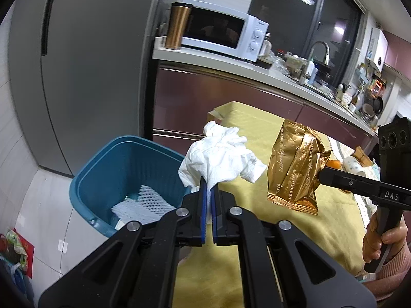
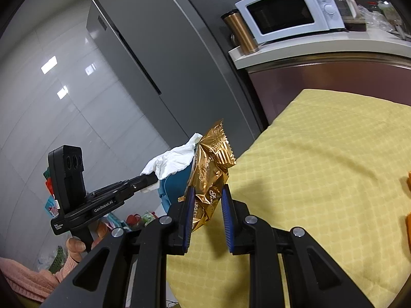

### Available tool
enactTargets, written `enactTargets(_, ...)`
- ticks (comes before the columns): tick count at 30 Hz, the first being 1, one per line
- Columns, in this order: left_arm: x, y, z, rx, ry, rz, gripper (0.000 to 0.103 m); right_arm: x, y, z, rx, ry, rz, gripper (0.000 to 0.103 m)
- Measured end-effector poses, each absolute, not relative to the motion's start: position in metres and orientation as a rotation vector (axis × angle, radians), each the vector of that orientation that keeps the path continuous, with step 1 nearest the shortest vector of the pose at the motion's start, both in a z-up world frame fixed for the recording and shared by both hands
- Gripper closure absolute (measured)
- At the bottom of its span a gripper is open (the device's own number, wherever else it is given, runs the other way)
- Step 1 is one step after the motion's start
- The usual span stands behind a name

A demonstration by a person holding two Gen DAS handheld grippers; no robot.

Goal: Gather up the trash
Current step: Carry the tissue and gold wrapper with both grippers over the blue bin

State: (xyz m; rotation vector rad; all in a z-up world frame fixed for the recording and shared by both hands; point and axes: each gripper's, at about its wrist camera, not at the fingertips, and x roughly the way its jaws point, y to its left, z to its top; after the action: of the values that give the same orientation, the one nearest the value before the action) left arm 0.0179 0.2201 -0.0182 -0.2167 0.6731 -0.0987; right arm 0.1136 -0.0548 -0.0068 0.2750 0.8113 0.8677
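Left wrist view alone is showing blue plastic bin [image 1: 123,172] holding white foam netting [image 1: 143,202]; left tool [image 1: 210,205] is clamping crumpled white tissue [image 1: 221,154], right tool [image 2: 206,215] is pinching gold foil wrapper [image 2: 210,177] over yellow-clothed tabletop [image 2: 321,179].

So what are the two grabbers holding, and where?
Left gripper pinches the white tissue by its bottom edge. Right gripper clamps the gold wrapper at its lower end.

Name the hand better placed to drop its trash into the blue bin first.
Left, probably. The left gripper, shut on the white tissue, is right beside the blue bin. The right gripper holds the gold wrapper farther off, over the yellow tablecloth.
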Motion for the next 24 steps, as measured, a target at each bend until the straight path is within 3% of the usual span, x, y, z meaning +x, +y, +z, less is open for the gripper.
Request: enactTargets(24, 0.022, 0.271, -0.04, -0.272, 0.704, 0.024, 0.1, 0.13, 0.007, -0.012, 0.217, 0.893, 0.963, 0.084)
